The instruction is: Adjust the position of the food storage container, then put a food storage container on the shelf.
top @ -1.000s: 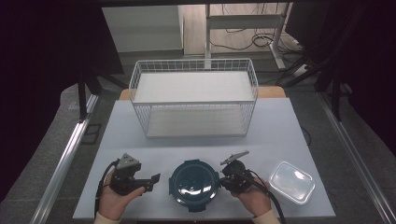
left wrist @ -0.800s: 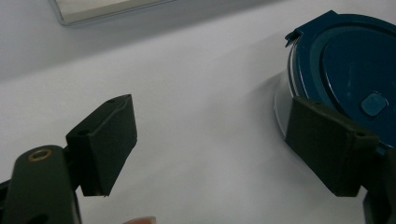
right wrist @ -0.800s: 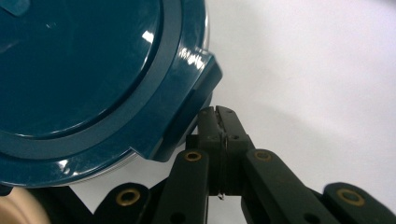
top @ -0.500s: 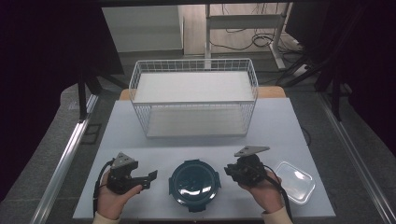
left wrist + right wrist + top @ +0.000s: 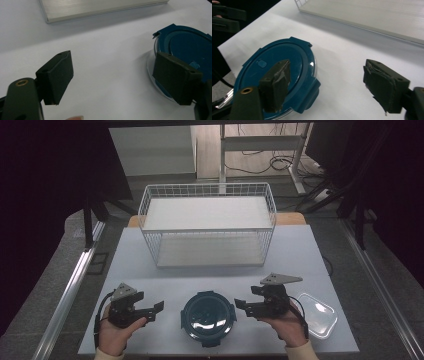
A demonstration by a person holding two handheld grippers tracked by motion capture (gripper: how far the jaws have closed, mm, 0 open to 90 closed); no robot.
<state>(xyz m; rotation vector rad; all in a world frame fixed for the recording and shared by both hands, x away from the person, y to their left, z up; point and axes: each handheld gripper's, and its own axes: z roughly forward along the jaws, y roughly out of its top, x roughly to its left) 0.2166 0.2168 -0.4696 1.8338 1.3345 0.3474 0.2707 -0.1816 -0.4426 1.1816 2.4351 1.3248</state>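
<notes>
A round clear container with a dark blue clip lid (image 5: 208,316) sits at the table's front middle. My left gripper (image 5: 155,311) rests to its left, open, with nothing between the jaws. In the left gripper view the left gripper (image 5: 116,75) has the container (image 5: 185,42) just behind its right-hand jaw. My right gripper (image 5: 244,309) is just right of the container, also open and empty. In the right gripper view the right gripper (image 5: 329,83) has its left-hand jaw in front of the lid (image 5: 277,65); whether it touches is unclear.
A white wire basket (image 5: 207,229) with a pale floor board (image 5: 374,15) stands at the back middle of the white table (image 5: 300,255). A clear rectangular lid or tray (image 5: 316,315) lies at the front right, beside the right hand.
My right gripper has drawn back to the right, away from the container's rim, and lifted a little. The left gripper has shifted slightly left. The container stays in place.
</notes>
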